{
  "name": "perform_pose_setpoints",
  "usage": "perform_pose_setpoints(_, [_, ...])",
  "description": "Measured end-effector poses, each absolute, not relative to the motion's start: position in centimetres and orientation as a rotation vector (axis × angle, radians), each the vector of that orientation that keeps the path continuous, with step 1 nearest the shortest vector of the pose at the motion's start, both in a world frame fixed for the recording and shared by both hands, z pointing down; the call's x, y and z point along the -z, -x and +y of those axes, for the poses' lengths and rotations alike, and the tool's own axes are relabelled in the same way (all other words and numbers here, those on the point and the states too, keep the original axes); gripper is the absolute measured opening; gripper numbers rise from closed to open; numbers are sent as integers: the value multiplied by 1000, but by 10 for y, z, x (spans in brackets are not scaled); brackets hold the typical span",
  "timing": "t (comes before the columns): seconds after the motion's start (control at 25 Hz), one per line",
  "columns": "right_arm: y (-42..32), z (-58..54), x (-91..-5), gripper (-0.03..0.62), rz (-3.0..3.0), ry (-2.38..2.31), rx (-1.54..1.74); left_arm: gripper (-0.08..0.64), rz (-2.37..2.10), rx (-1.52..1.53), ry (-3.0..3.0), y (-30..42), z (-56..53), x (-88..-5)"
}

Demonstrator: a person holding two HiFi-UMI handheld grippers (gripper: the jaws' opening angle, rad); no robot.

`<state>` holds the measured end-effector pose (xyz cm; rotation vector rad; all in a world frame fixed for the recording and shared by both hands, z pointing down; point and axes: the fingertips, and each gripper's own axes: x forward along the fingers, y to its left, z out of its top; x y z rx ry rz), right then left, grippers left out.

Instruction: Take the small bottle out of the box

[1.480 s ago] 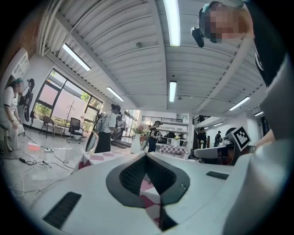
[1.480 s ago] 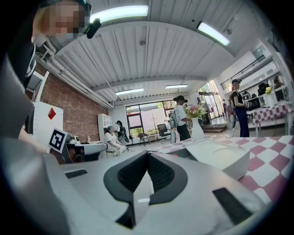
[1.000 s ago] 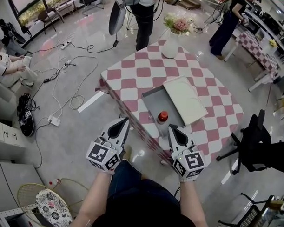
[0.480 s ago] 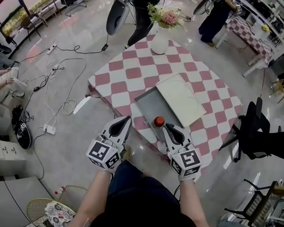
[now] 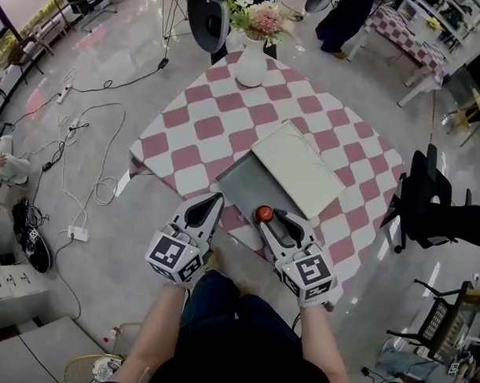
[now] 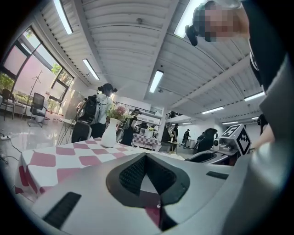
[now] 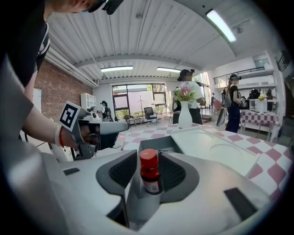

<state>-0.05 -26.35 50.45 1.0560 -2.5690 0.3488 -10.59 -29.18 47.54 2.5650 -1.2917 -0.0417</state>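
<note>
The checked table [image 5: 203,127] bears a white vase [image 5: 251,65], a grey box [image 5: 252,183] and, seemingly, its lid [image 5: 298,169].

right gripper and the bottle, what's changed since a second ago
The right gripper has come forward and its jaws have just been opening. The small bottle now stands between them, not yet pinched. The left gripper has moved up to the edge of the table, jaws together. Unchanged: bottle upright at the near corner of the box, white lid lying across its far side.

Upright small bottle [image 5: 263,214] (red-capped), at box [image 5: 248,183] edge
</note>
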Motion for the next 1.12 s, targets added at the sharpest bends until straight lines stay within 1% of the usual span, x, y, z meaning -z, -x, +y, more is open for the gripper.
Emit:
perform_pose_setpoints(0.16, [3, -270, -514, 149, -2528, -1074, -343, 5, -1236, 34, -2581, 101, -309, -483])
perform_pose_setpoints(0.24, [5, -272, -517, 163, -2513, -1082, -343, 5, -1209, 27, -2593, 99, -315, -486])
perform_pose_setpoints(1.12, [15, -283, -525, 154, -2416, -1156, -299, 5, -1063, 6, -2637, 90, -346, -496])
